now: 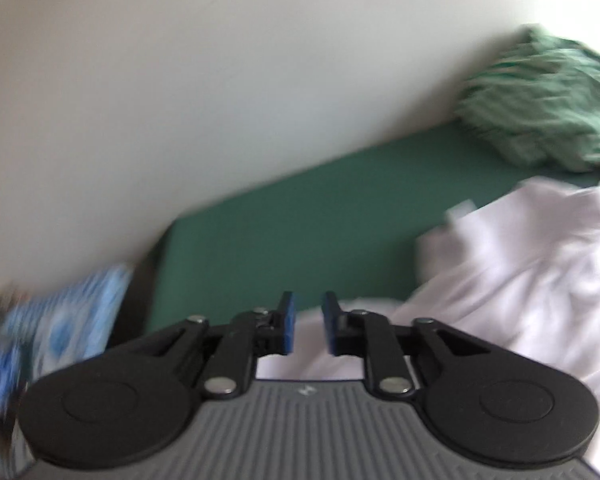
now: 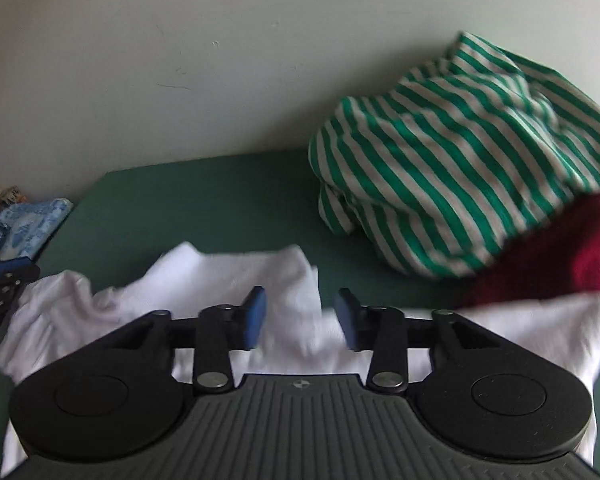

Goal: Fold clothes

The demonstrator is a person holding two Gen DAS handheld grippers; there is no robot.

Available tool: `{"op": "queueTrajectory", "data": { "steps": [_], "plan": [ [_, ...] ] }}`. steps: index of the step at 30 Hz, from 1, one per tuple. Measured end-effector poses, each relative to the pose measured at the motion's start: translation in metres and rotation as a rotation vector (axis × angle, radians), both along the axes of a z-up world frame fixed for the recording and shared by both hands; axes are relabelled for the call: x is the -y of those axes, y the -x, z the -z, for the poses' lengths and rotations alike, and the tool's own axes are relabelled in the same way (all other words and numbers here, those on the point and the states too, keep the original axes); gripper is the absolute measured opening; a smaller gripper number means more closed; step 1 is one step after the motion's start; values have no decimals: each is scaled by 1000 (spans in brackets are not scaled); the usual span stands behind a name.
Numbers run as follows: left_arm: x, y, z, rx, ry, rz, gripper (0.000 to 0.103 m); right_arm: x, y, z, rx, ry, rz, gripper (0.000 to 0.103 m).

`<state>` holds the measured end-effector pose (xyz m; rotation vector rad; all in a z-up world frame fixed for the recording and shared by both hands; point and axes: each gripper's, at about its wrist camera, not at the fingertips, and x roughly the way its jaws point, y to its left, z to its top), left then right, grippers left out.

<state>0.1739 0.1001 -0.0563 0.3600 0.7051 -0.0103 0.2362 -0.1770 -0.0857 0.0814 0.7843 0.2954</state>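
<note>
Presently on the desk [image 2: 204, 196], green-topped and set against a pale wall [image 2: 180, 40]:

Item one, a white garment [image 2: 228, 280], lying rumpled across the near part of the desk, directly under both tools. It is partly gathered, with loose flaps and no clean edges; I judge the folding of it begun at most, not finished.

Item two, a green-and-white striped garment [image 2: 452, 168], heaped at the far right by the wall, unfolded.

Item three, a dark red garment [image 2: 548, 256], bunched beneath the striped one and touching the white one, unfolded.

Item four, a blue patterned cloth [image 2: 32, 220] off the desk's left end; whether it belongs to the job I cannot tell.

Left hand-held gripper [image 1: 307, 323]: jaws a small way apart, nothing between the pads, poised above the white garment's near edge.

Right hand-held gripper [image 2: 300, 316]: jaws parted wider, white cloth seen through the gap but not pinched by the pads; it holds nothing.

Tally: no neat folded stack anywhere in sight; three pieces appear left to do.

Differences between views: the right wrist view is sharp and alone shows the red garment plainly, plus the other tool at its left margin. The left wrist view is smeared, shows more of the desk's left end, and a small tag or label [image 1: 462, 210] on the white garment.
</note>
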Motion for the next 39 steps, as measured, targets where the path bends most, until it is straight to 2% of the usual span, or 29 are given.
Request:
{"op": "queueTrajectory", "data": {
  "steps": [1, 2, 4, 6, 8, 9, 10, 12, 13, 15, 17, 20, 21, 23, 24, 25, 26, 27, 28, 30, 31, 33, 34, 35, 37, 39],
  "plan": [
    [18, -5, -1, 5, -19, 43, 48, -6, -13, 3, -7, 15, 8, 43],
    [32, -13, 4, -14, -37, 73, 57, -11, -25, 7, -24, 23, 13, 43],
    [55, -29, 17, -63, -66, 111, 55, -17, -45, 18, -88, 20, 5, 43],
    [66, -44, 36, -132, -77, 100, 44, -23, -53, 26, -113, 27, -16, 43],
    [66, -57, 50, -191, -71, 74, 23, -30, -56, 31, -112, 62, -47, 43],
    [67, -62, 56, -209, -68, 62, 16, -33, -57, 33, -111, 79, -62, 36],
    [68, -66, 60, -215, -67, 51, 1, -36, -59, 35, -108, 96, -78, 20],
    [63, -74, 60, -186, -63, 16, 0, -41, -61, 34, -95, 127, -109, 6],
    [59, -79, 58, -164, -58, -5, 0, -43, -62, 33, -82, 137, -119, 5],
    [48, -93, 51, -115, -42, -71, 0, -39, -66, 26, -25, 112, -85, 5],
    [36, -108, 48, -104, -29, -132, 0, -34, -73, 25, -5, 76, -32, 5],
    [22, -112, 42, -99, 6, -162, 0, -32, -77, 34, 24, 77, 9, 3],
    [19, -108, 39, -104, 43, -136, 0, -32, -75, 36, 47, 104, 9, 4],
    [16, -97, 33, -139, 89, -67, 1, -27, -72, 37, 65, 97, 3, 6],
    [18, -89, 31, -151, 106, -27, 2, -22, -69, 34, 73, 72, 9, 11],
    [20, -81, 30, -169, 113, 13, 8, -18, -66, 31, 80, 38, 11, 16],
    [23, -74, 32, -191, 114, 50, 10, -15, -64, 27, 79, 4, 11, 16],
    [30, -67, 34, -209, 112, 86, 13, -13, -65, 25, 62, -24, 1, 23],
    [37, -64, 39, -214, 77, 104, 18, -14, -65, 23, 48, -42, -5, 28],
    [48, -64, 52, -225, 6, 111, 13, -15, -65, 19, 27, -74, -16, 28],
    [52, -67, 59, -232, -24, 101, 0, -17, -63, 17, 35, -82, -17, 28],
    [47, -80, 67, -236, -18, 50, 0, -19, -59, 14, 47, -113, -21, 28],
    [41, -86, 66, -203, -17, 18, 0, -20, -57, 13, 53, -126, -24, 28],
    [32, -92, 62, -164, 0, -22, 0, -19, -55, 12, 60, -136, -29, 28],
    [5, -110, 49, -119, 87, -134, 0, -17, -51, 11, 73, -152, -39, 28],
    [-16, -122, 45, -107, 102, -225, 0, -16, -47, 13, 82, -145, -48, 28]
  ]
}}
